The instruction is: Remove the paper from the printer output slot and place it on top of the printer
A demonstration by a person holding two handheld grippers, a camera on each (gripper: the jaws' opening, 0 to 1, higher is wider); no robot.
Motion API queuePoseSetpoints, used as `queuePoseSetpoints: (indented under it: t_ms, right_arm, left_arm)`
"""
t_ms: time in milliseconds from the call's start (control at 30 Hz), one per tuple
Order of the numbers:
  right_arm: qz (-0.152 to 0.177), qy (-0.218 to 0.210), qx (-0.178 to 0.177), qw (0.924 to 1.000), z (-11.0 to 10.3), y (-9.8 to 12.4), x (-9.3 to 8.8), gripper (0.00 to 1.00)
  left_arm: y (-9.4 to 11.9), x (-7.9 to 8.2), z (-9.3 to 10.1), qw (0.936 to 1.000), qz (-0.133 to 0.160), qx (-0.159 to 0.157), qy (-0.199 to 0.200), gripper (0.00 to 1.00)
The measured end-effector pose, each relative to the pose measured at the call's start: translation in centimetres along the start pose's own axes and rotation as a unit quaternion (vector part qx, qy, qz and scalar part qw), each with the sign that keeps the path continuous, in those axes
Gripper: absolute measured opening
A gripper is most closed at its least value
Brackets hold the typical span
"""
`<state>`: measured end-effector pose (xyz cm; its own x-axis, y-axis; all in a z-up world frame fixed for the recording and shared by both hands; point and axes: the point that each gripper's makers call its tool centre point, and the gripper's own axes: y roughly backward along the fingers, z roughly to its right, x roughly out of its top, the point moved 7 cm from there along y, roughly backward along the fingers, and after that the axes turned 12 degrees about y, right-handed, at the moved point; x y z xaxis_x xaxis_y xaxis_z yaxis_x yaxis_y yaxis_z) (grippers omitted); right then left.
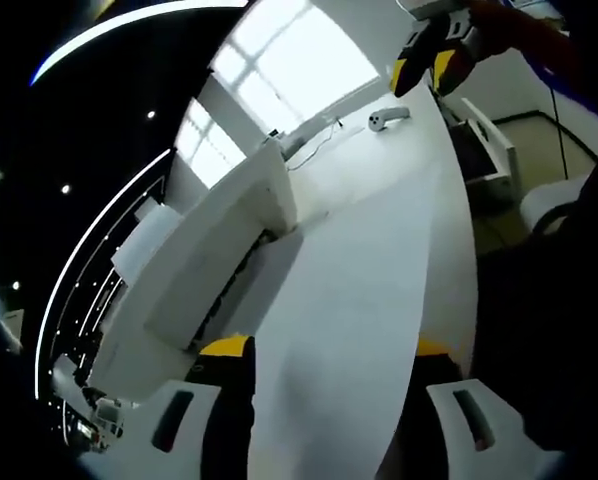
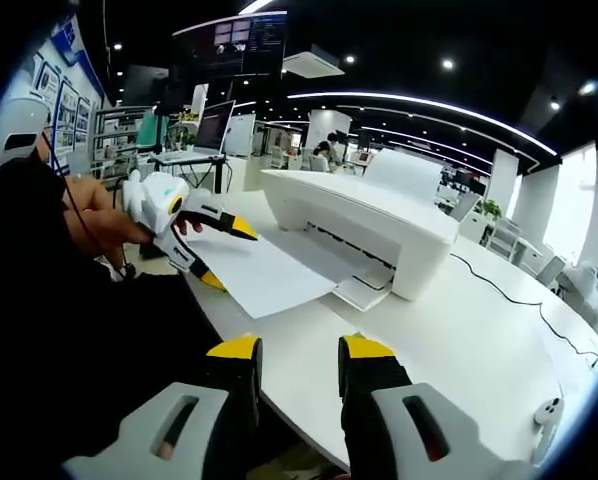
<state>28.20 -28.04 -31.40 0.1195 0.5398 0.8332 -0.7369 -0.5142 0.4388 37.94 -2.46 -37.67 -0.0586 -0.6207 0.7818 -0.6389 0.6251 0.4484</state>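
Observation:
A white sheet of paper lies out of the output slot of the white printer and past the table's near edge. My left gripper is at the sheet's free end, open, one jaw above it and one below. In the left gripper view the paper runs between the jaws of that gripper up to the printer. My right gripper stands open over the table's near edge with nothing in it, and it also hangs at the top of the left gripper view.
The printer stands on a white table. More paper stands in its rear tray. A black cable trails across the table to the right, and a small white device lies near its right end. Desks and monitors stand behind.

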Motion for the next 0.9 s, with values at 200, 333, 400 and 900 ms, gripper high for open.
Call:
queuePoseSetpoints:
  t_ms: [200, 333, 400, 900]
  right_arm:
    - [0.001, 0.000, 0.001, 1.0000, -0.07, -0.11, 0.04, 0.26]
    - [0.001, -0.001, 0.001, 1.0000, -0.05, -0.12, 0.00, 0.26]
    - [0.001, -0.001, 0.001, 1.0000, -0.08, -0.11, 0.01, 0.26]
    - [0.003, -0.002, 0.003, 1.0000, -0.17, -0.09, -0.01, 0.26]
  left_arm:
    - [0.18, 0.17, -0.11, 1.0000, -0.004, -0.005, -0.004, 0.41]
    - [0.31, 0.39, -0.16, 0.9999, -0.001, -0.011, -0.002, 0.34]
    - [0.25, 0.39, -0.20, 0.9999, -0.003, -0.013, 0.004, 0.32]
    - [0.58, 0.88, -0.77, 0.9995, 0.008, -0.022, 0.020, 0.17]
